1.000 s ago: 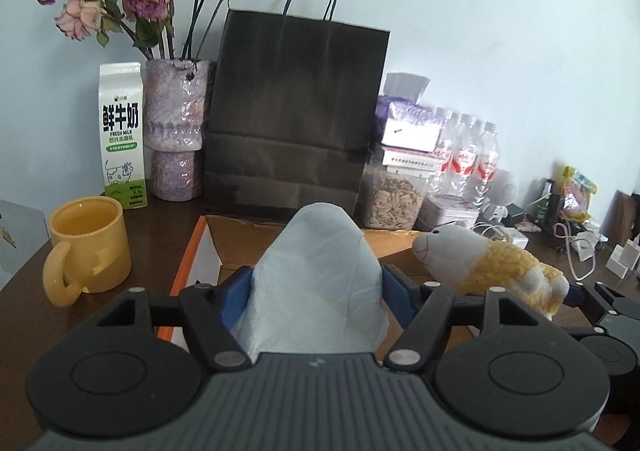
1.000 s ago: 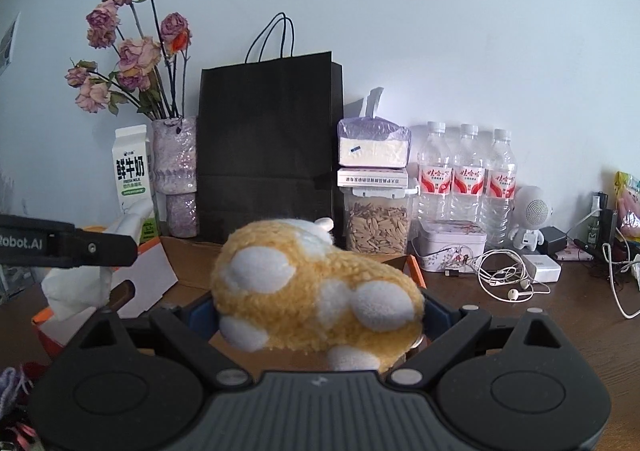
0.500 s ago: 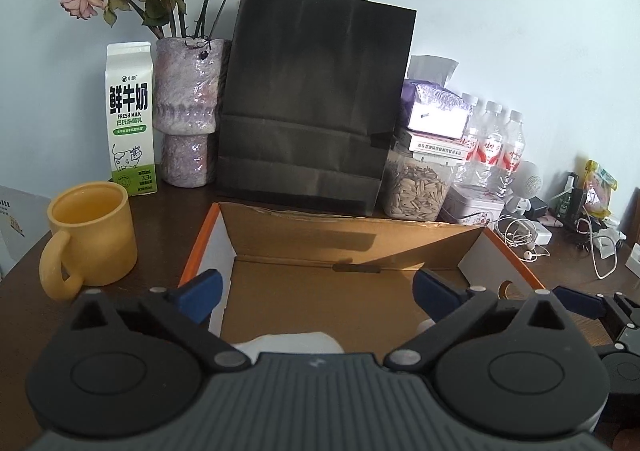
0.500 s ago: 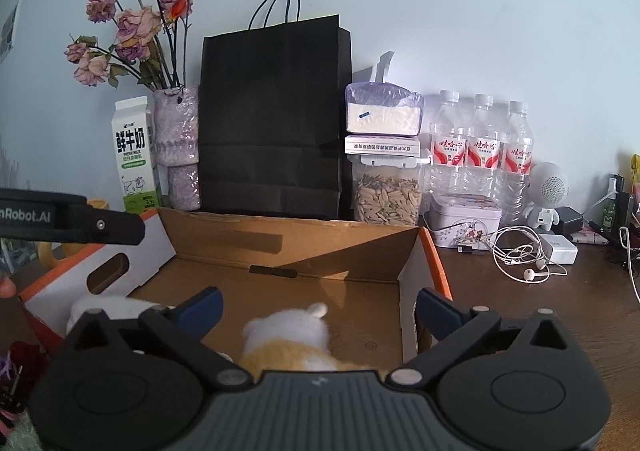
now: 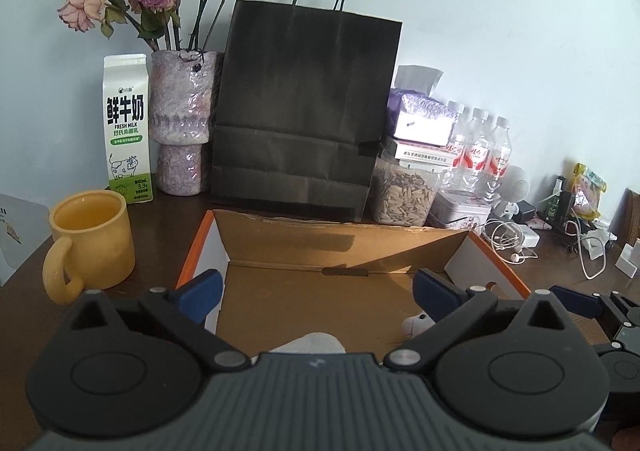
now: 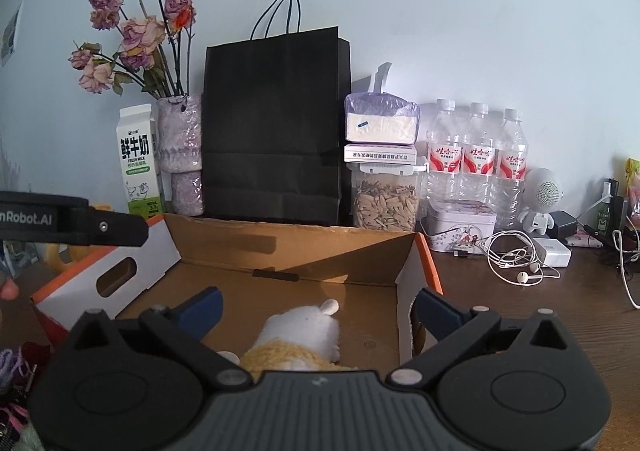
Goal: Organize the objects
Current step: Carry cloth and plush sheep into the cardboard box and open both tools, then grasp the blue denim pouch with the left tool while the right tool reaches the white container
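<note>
Left hand-held gripper (image 5: 316, 291) is spread wide with nothing between its blue pads, hovering over the near edge of the open brown cardboard box with orange-and-white side walls (image 5: 500, 271). Just below it, a white crumpled tissue-like wad (image 5: 316, 343) sits on the box floor, mostly hidden by the gripper body. Right hand-held gripper (image 6: 316, 307) is released too, jaws wide apart, with the yellow-and-white plush toy (image 6: 304, 335) lying on the box floor under it, touching neither pad. The rest of the box floor is bare, so plenty of room in there. Outside it gets tighter: a yellow ceramic mug (image 5: 92, 239) stands just beside the left wall, and a black paper bag (image 5: 304, 111) sits right behind the back edge. White earphones (image 6: 516, 263) sprawl on the dark wooden worktop (image 6: 540, 311) to the right.
</note>
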Available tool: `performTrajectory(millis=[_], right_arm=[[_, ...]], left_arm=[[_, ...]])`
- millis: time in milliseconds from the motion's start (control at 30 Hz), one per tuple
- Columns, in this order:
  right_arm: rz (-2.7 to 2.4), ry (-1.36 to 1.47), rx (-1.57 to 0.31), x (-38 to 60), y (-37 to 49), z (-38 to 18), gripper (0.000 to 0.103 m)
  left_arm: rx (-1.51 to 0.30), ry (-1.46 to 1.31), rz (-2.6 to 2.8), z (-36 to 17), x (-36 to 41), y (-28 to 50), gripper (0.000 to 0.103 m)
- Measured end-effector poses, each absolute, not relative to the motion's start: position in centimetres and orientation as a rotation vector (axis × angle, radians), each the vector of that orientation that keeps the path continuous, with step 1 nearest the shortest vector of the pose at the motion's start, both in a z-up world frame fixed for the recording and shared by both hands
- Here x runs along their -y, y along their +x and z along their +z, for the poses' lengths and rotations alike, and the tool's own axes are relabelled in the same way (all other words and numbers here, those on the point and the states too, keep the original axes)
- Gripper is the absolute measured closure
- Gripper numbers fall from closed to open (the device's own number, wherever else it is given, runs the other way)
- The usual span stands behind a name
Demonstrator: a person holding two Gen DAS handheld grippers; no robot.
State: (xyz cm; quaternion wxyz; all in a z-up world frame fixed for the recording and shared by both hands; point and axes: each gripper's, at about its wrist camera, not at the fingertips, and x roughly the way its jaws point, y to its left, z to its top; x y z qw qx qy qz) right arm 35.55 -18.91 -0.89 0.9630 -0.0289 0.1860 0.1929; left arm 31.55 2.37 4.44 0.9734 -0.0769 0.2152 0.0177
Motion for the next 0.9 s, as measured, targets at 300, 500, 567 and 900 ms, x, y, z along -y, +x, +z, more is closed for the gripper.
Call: performTrajectory(millis=[300,500,567,900], right_arm=[[0.41,-0.071,-0.326,19.8,31.8,0.6,0.0],[0.425,-0.072,-0.318,20.8,28.6,0.8,0.0],[0.426,-0.07,-0.319,21.3,27.4,0.8,0.0],[0.42,-0.085,-0.37,23.0,21.8,-0.8,0.0]], left_arm=[[-0.364,-0.141,0.019,5.5,-1.9,27.1,0.0],[-0.352,-0.148,0.009,5.5,-1.5,23.5,0.0],[-0.35,-0.148,0.005,5.5,-1.4,22.3,0.0],[-0.395,-0.132,0.028,4.1,-2.3,17.2,0.0]])
